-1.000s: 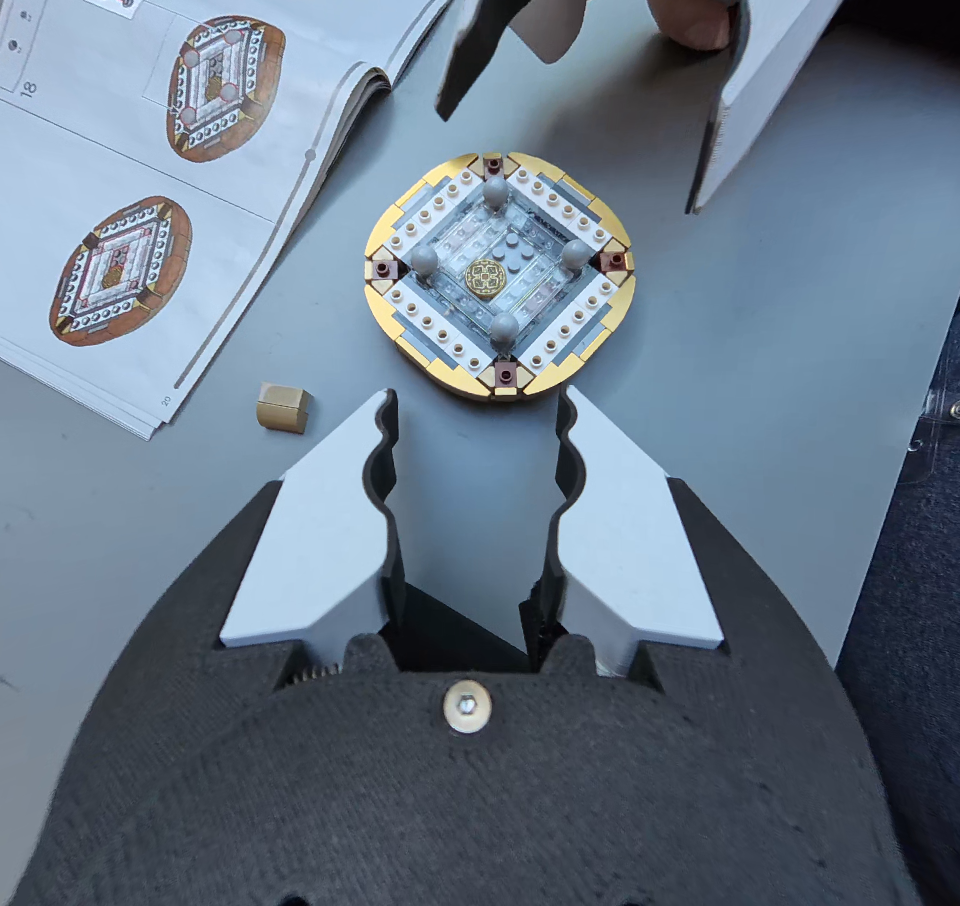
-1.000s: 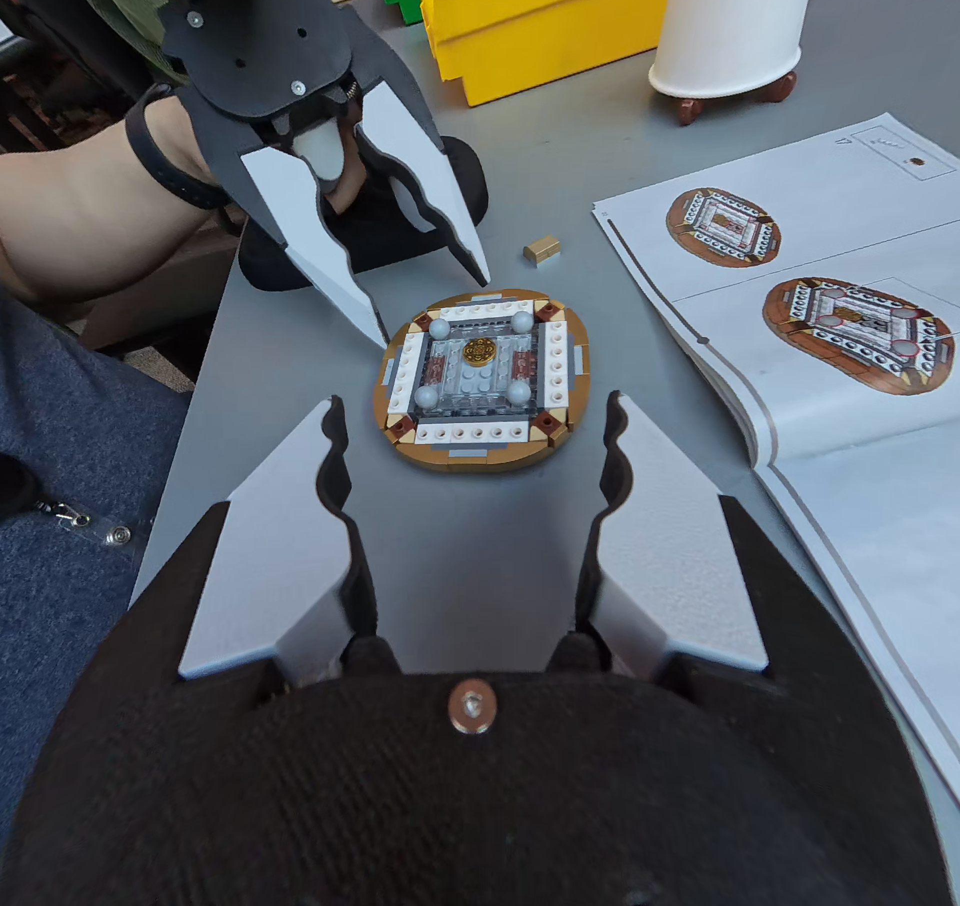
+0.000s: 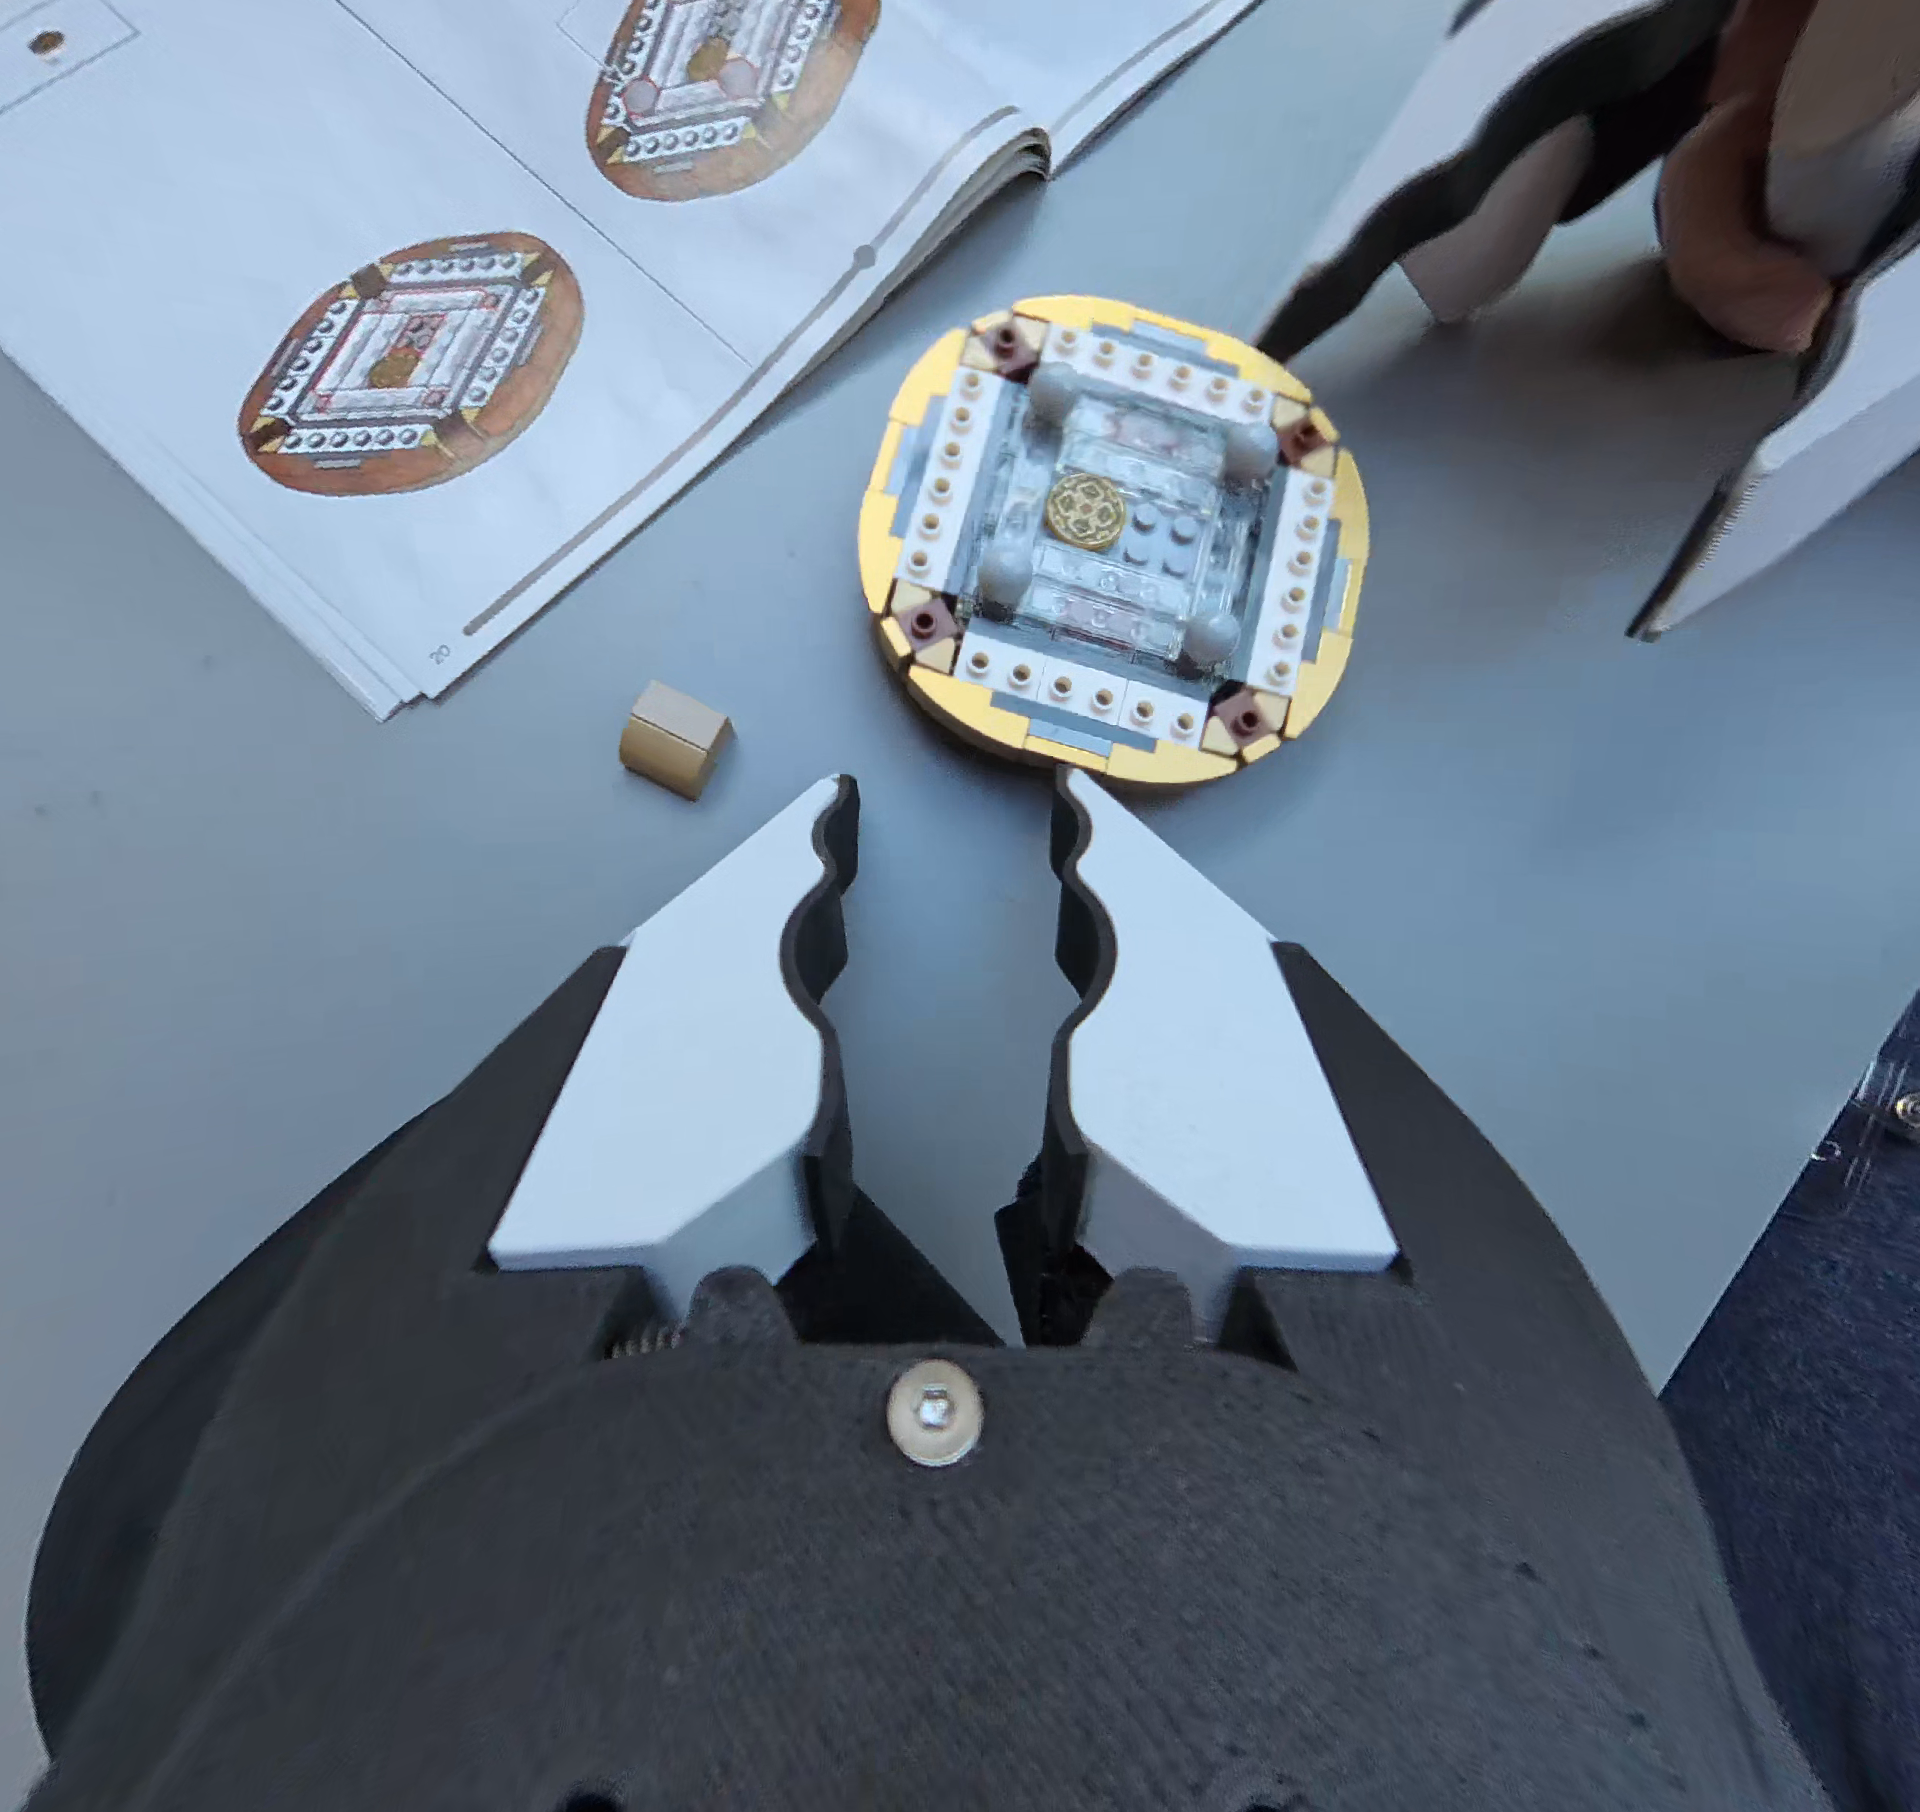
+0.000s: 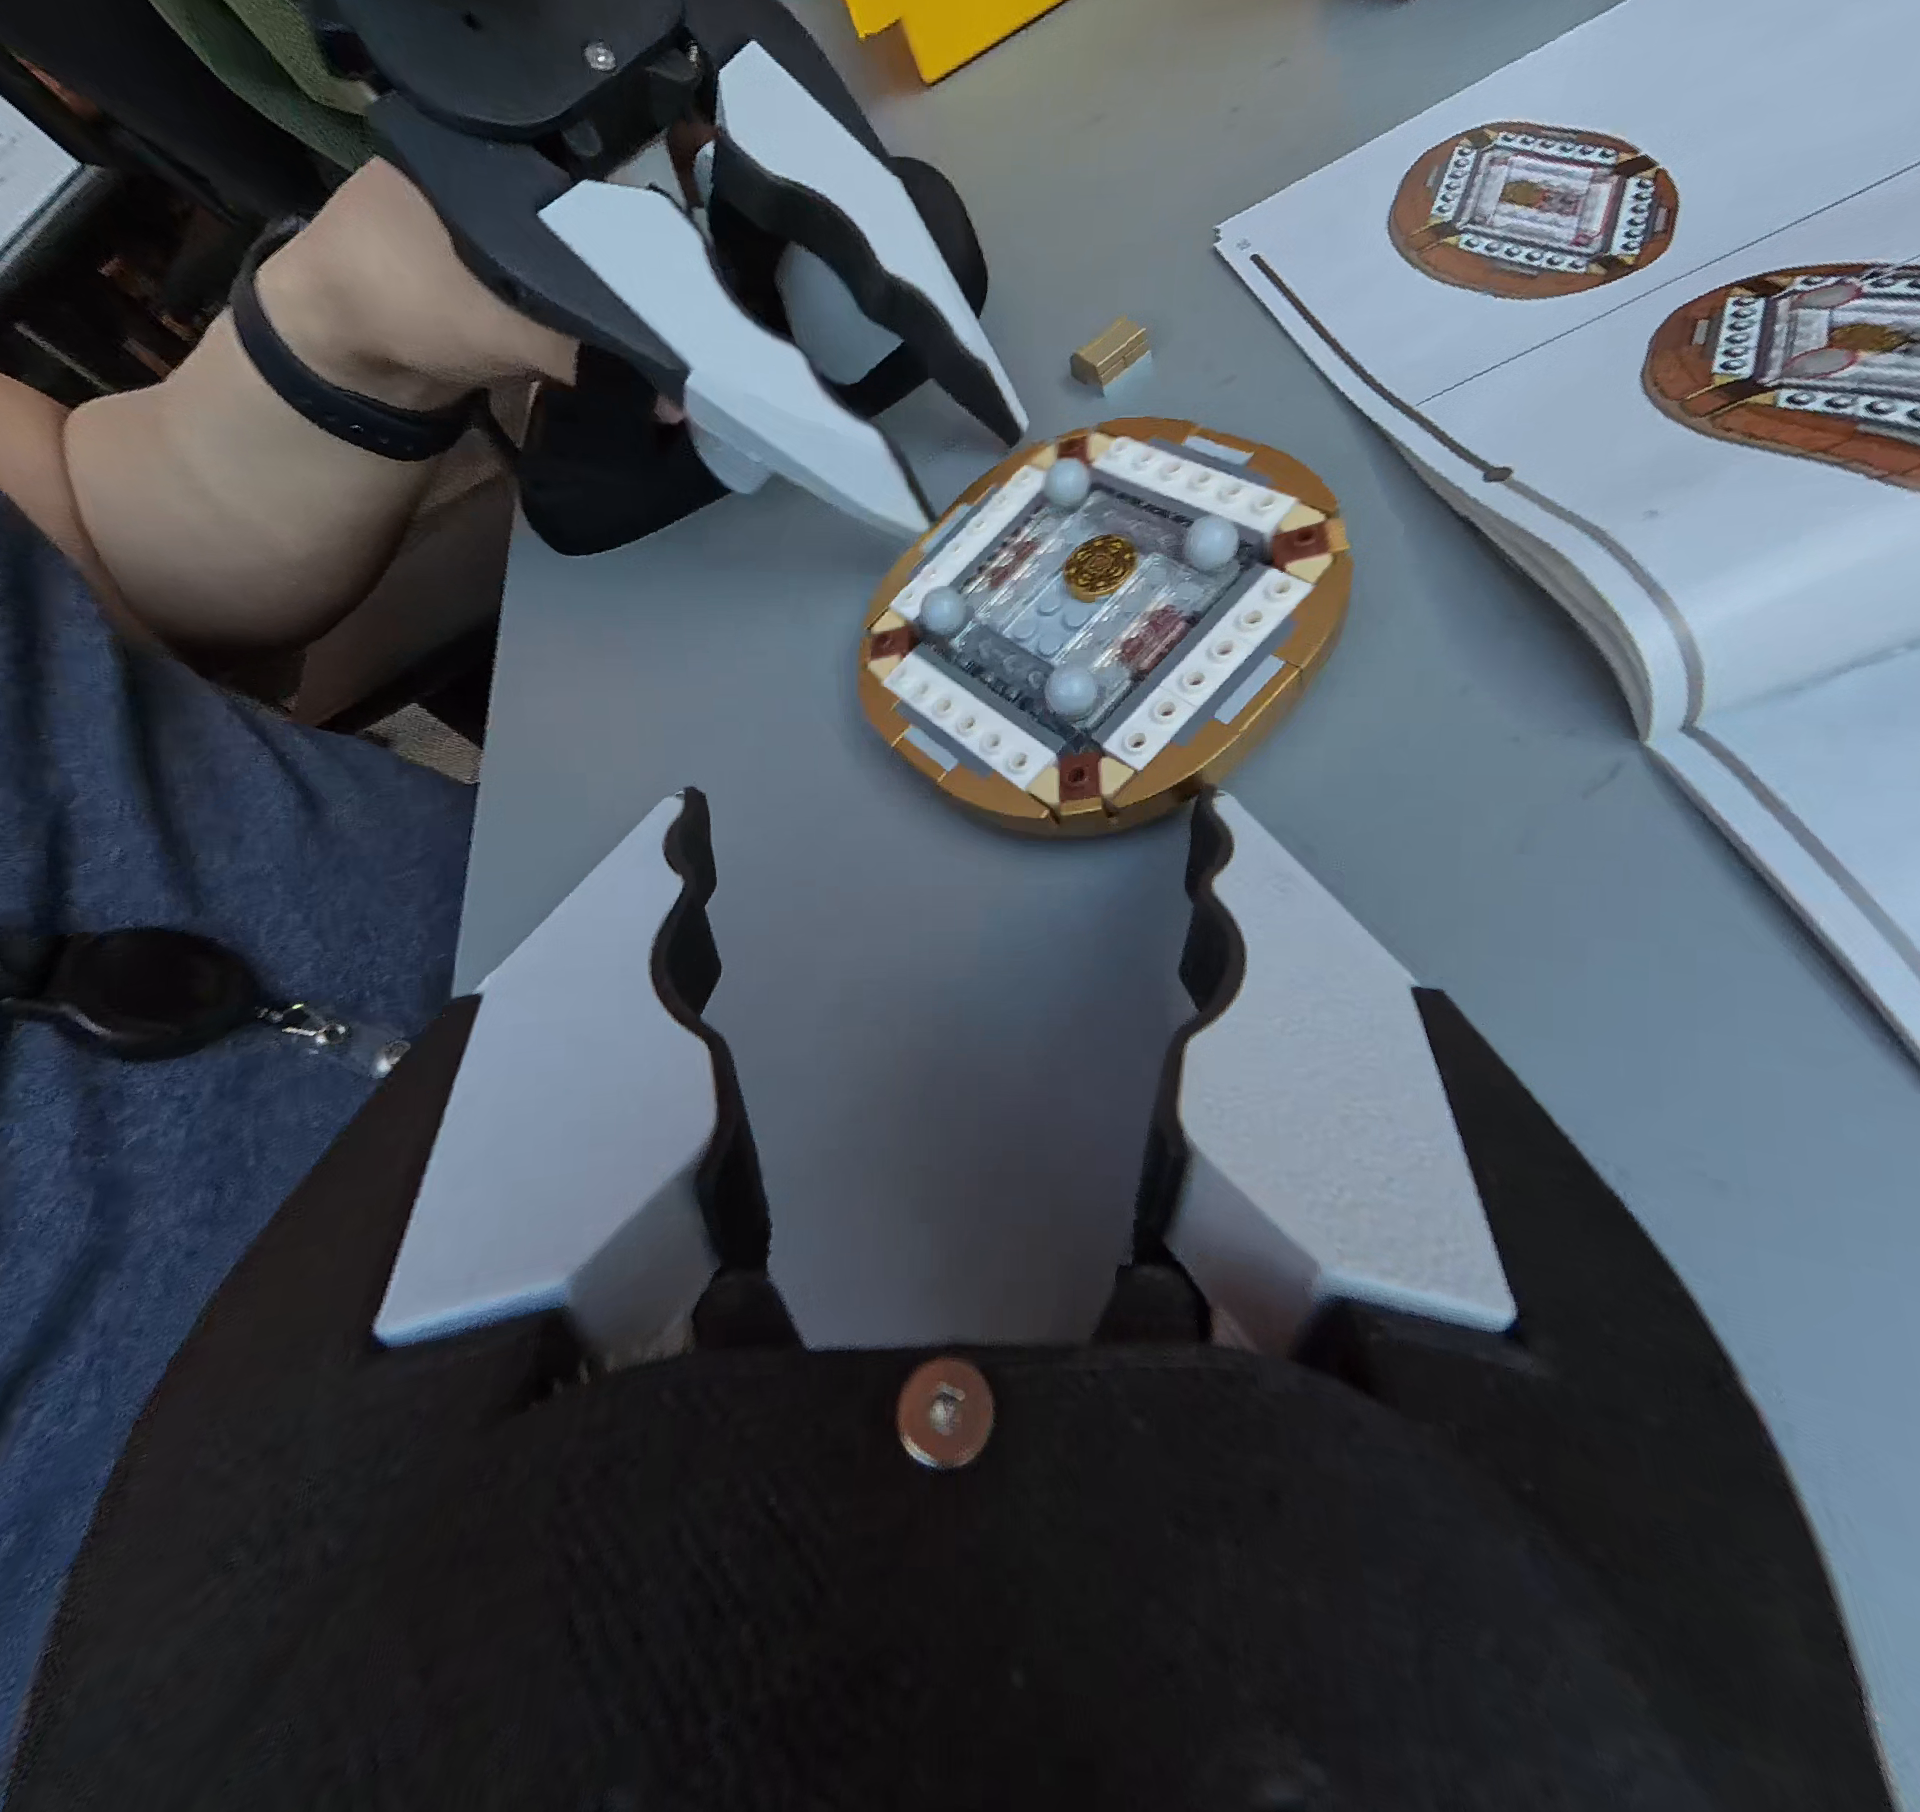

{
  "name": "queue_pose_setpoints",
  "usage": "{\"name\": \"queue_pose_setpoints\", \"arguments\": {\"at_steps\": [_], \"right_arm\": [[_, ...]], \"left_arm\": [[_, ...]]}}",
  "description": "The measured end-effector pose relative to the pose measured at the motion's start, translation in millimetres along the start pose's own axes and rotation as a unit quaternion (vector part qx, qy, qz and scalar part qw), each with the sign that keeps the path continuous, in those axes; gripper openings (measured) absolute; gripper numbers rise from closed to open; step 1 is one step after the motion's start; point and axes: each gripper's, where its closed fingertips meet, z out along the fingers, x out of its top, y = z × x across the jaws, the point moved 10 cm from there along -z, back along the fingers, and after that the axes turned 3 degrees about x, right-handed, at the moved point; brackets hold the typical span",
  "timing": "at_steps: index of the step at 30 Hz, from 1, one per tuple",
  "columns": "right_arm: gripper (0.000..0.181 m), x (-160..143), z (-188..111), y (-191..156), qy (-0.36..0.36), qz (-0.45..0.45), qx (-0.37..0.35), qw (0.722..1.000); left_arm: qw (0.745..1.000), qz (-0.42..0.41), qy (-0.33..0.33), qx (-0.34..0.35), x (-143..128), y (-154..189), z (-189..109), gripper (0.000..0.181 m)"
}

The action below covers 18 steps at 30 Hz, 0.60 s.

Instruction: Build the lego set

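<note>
Both grippers, left (image 3: pixel 954 794) and right (image 4: pixel 943 806), are hovering with fingers spread and empty around the round model (image 3: pixel 1112 541) lying on the table (image 3: pixel 260 931), so the step is likely fetching the loose tan brick (image 3: pixel 675 739) beside it, calling for a narrow, careful pinch.

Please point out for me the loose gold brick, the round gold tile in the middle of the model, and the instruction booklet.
loose gold brick (image 3: pixel 677 754), left wrist view, on its top face.
round gold tile (image 3: pixel 1087 511), left wrist view, on its patterned centre.
instruction booklet (image 4: pixel 1621 391), right wrist view, on bare page under a round drawing.
</note>
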Motion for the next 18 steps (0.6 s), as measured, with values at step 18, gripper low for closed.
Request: {"name": "queue_pose_setpoints", "arguments": {"at_steps": [18], "right_arm": [[0.104, 7, 9, 12, -0.076, -0.152, -0.032, 0.985]], "left_arm": [[0.990, 0.121, -0.030, -0.059, -3, 7, 0, 0.047]]}}
